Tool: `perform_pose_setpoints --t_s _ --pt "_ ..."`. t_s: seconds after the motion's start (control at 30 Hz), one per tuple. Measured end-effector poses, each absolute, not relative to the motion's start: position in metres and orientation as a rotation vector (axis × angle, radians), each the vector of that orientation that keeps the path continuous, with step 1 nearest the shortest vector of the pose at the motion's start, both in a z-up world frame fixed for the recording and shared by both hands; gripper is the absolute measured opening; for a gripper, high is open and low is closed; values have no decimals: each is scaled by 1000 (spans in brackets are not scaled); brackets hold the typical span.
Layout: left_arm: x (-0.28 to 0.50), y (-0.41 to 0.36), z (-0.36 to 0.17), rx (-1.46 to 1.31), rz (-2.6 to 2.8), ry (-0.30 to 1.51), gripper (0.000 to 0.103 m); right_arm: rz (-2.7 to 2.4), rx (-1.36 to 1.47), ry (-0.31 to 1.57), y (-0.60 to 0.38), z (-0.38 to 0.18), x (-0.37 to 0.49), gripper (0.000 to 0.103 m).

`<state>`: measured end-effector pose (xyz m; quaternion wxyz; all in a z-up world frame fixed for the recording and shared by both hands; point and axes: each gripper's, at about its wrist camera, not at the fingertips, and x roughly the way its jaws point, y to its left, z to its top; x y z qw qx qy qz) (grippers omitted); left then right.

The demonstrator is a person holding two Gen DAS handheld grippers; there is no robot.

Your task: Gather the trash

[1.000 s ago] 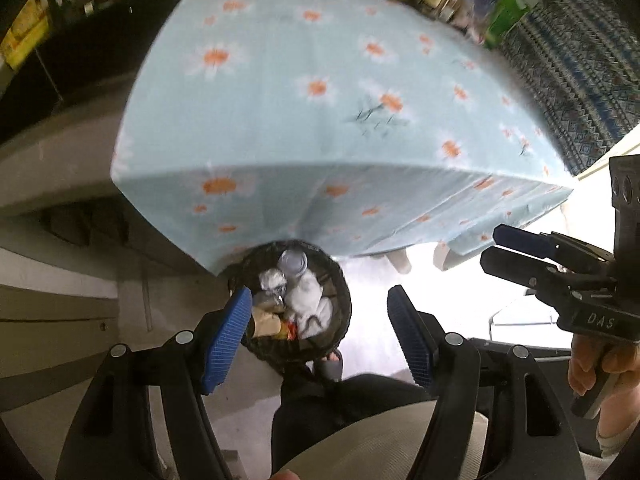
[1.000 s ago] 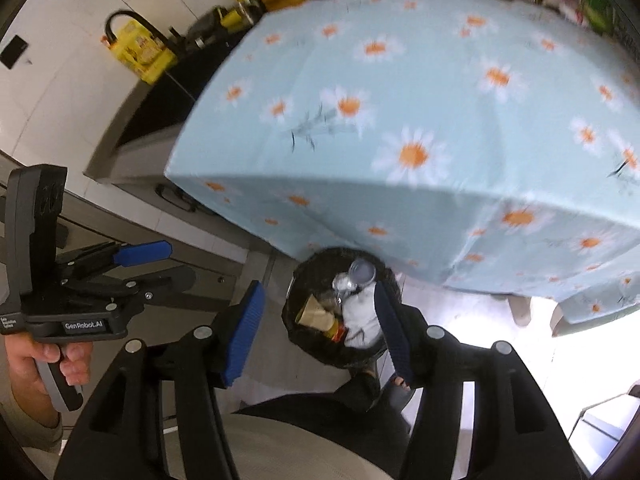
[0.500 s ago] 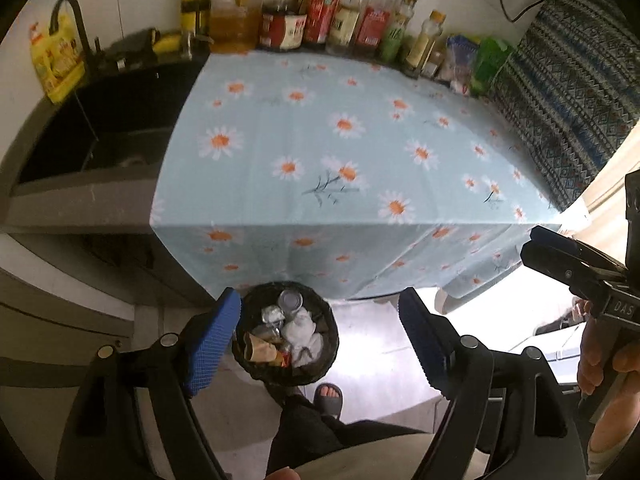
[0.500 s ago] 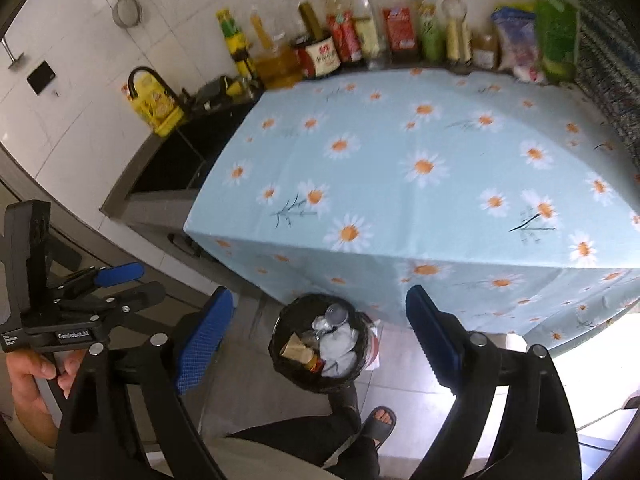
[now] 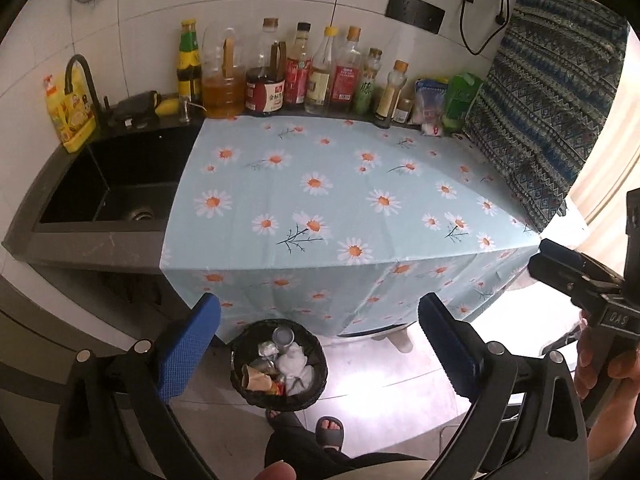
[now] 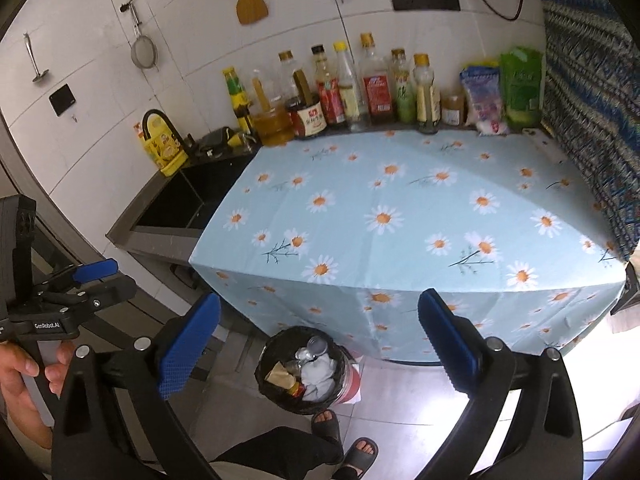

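Left wrist: left gripper (image 5: 318,344) jaws just opened wide, nothing between; trash bin (image 5: 279,364) full, on floor below desk (image 5: 340,200) front edge.
Right wrist: right gripper (image 6: 318,344) jaws also just opened, empty; bin (image 6: 303,370) same spot.

Bottles (image 5: 304,76) line the wall behind a daisy tablecloth (image 5: 340,200), seemingly bare.
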<state>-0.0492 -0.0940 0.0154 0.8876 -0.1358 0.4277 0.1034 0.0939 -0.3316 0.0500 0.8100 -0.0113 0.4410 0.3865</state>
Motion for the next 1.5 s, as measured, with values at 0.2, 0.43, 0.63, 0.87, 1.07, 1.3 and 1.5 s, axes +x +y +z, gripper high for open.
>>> perform_pose_setpoints --t_s 0.2,0.43,0.63,0.87,1.07,1.3,1.5 --pt "-60 -104 22 -267 240 869 96 826 -41 907 -342 62 87 98" --pt "-68 -111 30 -255 276 850 96 822 -40 904 -349 64 86 98" --pt "-70 -114 33 -241 279 834 96 832 -39 910 -350 63 89 98" --pt "-67 -113 30 -241 282 843 96 833 -41 916 -350 60 88 98" --pt "-64 -113 29 -242 284 851 96 826 -45 924 -349 57 89 98" --pt "-62 -116 24 -238 278 871 96 825 -44 930 -350 54 90 98" --pt "-62 -118 23 -239 271 876 96 829 -51 931 -349 53 88 98"
